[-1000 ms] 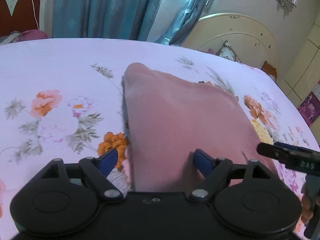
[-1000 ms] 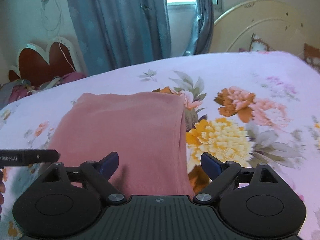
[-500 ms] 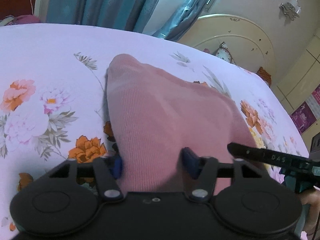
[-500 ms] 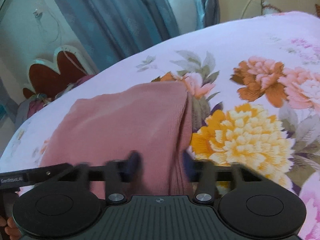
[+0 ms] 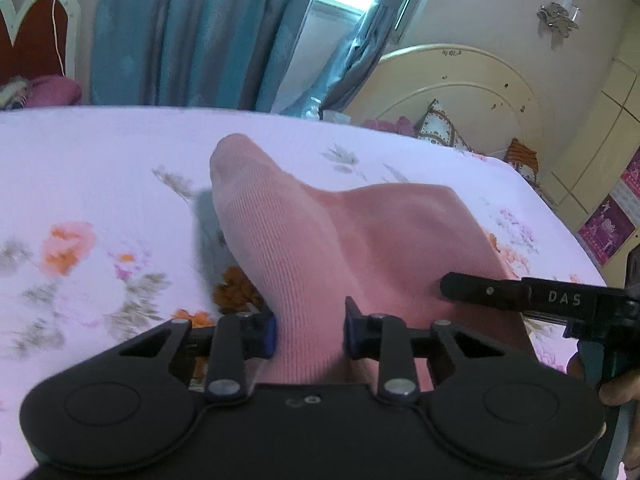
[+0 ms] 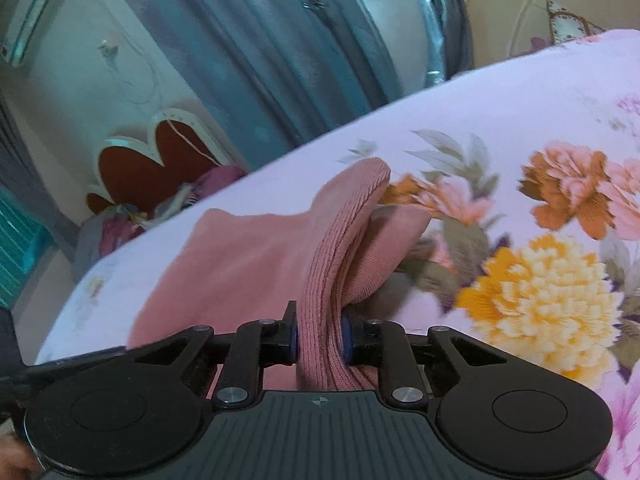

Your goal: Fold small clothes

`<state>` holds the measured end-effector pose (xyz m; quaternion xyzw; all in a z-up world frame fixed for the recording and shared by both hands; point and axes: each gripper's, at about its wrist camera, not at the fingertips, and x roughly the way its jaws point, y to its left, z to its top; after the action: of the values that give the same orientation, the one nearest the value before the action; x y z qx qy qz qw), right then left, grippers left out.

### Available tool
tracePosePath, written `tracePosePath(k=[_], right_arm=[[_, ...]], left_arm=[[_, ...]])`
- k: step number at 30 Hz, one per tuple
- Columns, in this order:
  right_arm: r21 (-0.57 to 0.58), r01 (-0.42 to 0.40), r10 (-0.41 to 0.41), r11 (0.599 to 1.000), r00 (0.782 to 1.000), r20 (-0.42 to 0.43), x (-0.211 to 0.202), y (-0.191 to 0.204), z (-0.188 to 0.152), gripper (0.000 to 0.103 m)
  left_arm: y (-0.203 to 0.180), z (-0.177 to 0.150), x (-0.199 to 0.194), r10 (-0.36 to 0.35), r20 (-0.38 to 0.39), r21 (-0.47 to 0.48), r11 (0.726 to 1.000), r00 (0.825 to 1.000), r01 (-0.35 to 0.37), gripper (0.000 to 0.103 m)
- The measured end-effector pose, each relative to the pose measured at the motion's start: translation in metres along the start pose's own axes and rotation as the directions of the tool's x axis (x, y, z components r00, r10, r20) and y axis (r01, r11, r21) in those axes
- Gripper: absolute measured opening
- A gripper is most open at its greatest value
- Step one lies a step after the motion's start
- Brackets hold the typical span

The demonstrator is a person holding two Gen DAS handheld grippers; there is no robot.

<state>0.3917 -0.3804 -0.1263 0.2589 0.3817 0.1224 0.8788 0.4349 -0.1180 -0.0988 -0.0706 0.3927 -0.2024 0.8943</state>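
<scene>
A pink ribbed garment (image 5: 360, 232) lies on the floral bed sheet (image 5: 100, 168). My left gripper (image 5: 310, 334) is closing on its near left edge. A raised ridge of cloth fills the gap and both blue pads touch it. In the right wrist view, my right gripper (image 6: 319, 340) is closing on a thick fold of the same garment (image 6: 248, 256), pinched tight and lifted off the sheet (image 6: 520, 112). A finger of the right gripper (image 5: 480, 290) reaches in from the right in the left wrist view. The cloth between the two grips sags.
Blue curtains (image 5: 200, 32) and a window stand behind the bed. A cream headboard (image 5: 460, 92) with cushions is at the far right. A red heart-shaped chair back (image 6: 160, 156) and a pile of clothes sit beyond the bed's far left edge. A hand (image 5: 616, 392) shows at the right.
Both grippers went from wide open around the flat garment's near edge to closed on it. The cloth now bunches into ridges and rises off the sheet; the right view has rolled.
</scene>
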Motion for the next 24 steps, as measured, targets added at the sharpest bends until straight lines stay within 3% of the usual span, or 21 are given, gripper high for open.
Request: tracePosePath(k=[6, 11, 18, 24], right_arm=[[0.009, -0.054, 0.054, 0.998, 0.999, 0.005, 0.012, 0.057, -0.010, 0.019], [-0.018, -0.080, 0.080, 0.997, 0.997, 0.002, 0.037, 0.126, -0.025, 0.019], [-0.015, -0.095, 0.095, 0.995, 0.995, -0.008, 0.102, 0.236, -0.064, 0.019], [-0.010, -0.109, 0.108, 0.994, 0.993, -0.050, 0.170, 0.299, -0.096, 0.019]], left_arm=[[0.039, 0.008, -0.048, 0.025, 0.031, 0.011, 1.000, 0.999, -0.025, 0.029], [0.100, 0.004, -0.088, 0.046, 0.063, 0.012, 0.999, 0.997, -0.047, 0.029], [0.206, -0.002, -0.138, 0.068, 0.071, 0.017, 0.997, 0.995, -0.070, 0.029], [0.286, -0.004, -0.157, 0.125, 0.051, 0.006, 0.992, 0.991, -0.125, 0.029]])
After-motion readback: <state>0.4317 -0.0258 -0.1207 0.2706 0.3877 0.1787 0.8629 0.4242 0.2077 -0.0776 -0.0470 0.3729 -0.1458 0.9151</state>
